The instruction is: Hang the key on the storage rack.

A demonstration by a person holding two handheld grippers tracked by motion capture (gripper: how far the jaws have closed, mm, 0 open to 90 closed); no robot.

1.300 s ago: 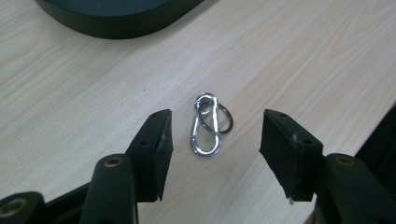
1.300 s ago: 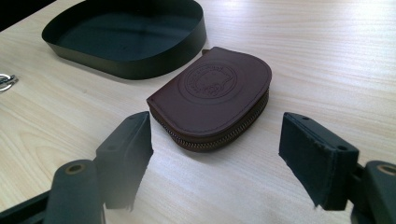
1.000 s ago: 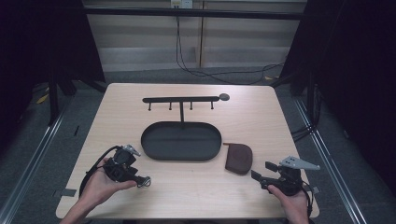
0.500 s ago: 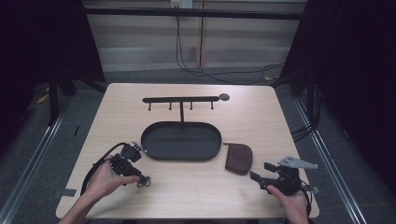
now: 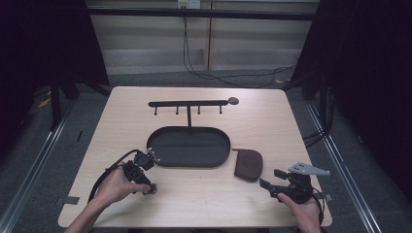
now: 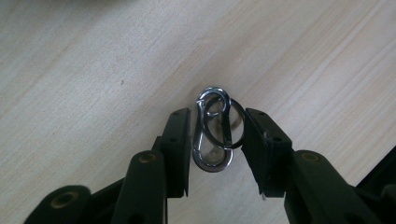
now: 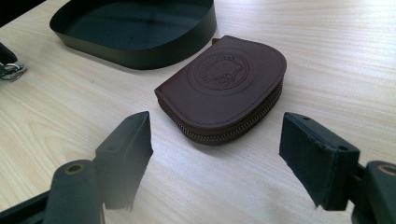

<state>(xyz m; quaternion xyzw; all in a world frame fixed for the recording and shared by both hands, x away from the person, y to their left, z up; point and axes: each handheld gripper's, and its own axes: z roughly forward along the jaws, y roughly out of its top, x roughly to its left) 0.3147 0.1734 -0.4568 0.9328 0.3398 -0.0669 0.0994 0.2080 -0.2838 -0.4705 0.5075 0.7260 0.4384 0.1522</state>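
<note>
Left claw (image 6: 215, 140) has just been closing around the carabiner clip (image 6: 214, 130), which lies on the bench (image 6: 93, 70) mid-frame between pads not yet pressing it; centre before clamping so it won't skid; right claw (image 7: 224, 158) stands apart near the brown pouch (image 7: 224, 88).

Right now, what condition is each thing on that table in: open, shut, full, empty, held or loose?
Carabiner clip with key ring: lying flat on the table, between the jaws, not visibly pinched.
Left gripper: open, jaws have just been closing around the clip.
Right gripper: open wide, holding nothing, aimed at the pouch.
Brown leather pouch: zipped shut, lying flat beside the tray.
Black oval tray: empty.
Hook rack: upright, nothing on its hooks.
</note>
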